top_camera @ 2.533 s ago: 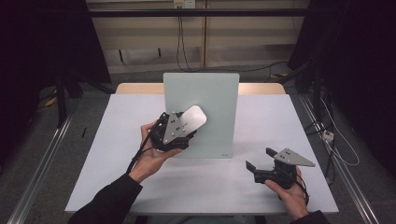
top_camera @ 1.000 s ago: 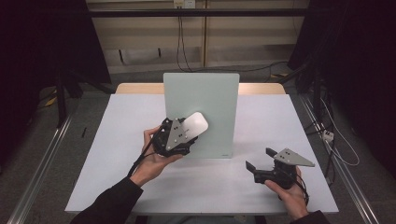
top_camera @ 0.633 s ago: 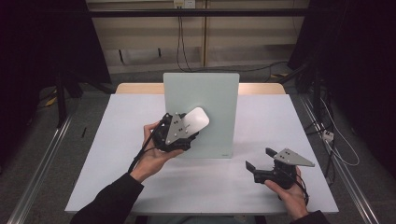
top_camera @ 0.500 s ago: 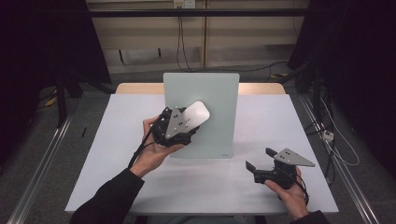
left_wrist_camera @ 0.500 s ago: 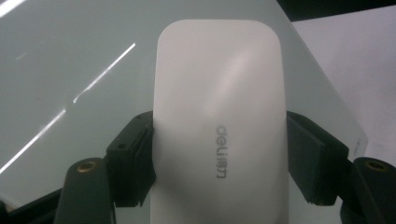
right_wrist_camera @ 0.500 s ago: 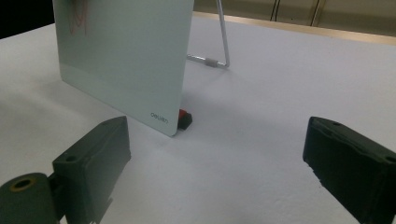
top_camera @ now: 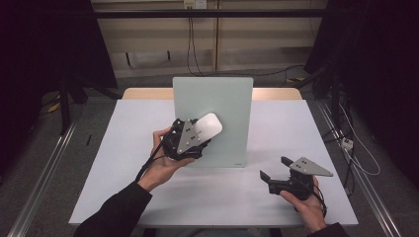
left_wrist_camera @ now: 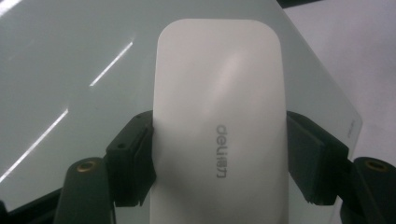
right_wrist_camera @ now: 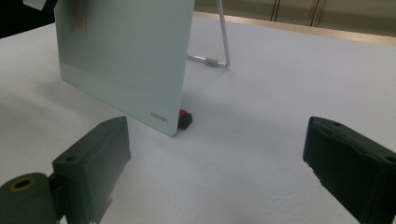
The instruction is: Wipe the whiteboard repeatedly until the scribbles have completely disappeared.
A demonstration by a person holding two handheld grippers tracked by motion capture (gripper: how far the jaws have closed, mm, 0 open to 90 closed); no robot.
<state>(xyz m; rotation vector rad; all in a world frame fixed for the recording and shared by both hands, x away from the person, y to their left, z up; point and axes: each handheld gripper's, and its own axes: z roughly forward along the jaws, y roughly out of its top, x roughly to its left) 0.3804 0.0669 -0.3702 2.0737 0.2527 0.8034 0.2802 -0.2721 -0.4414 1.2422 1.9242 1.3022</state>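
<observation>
My left tongs (top_camera: 200, 134) press the eraser (top_camera: 206, 127) against the upright board (top_camera: 225, 98) at mid-bench (top_camera: 123, 148); my right tongs (top_camera: 274, 170) rest before the board's right corner.

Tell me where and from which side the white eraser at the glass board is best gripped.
Across its two long edges, near the end closest to the hand, approaching along its length from that end, as the left gripper does. The white eraser is a flat, rounded slab with straight parallel sides, so the fingers seat squarely, leaving its face free against the glass board.
</observation>
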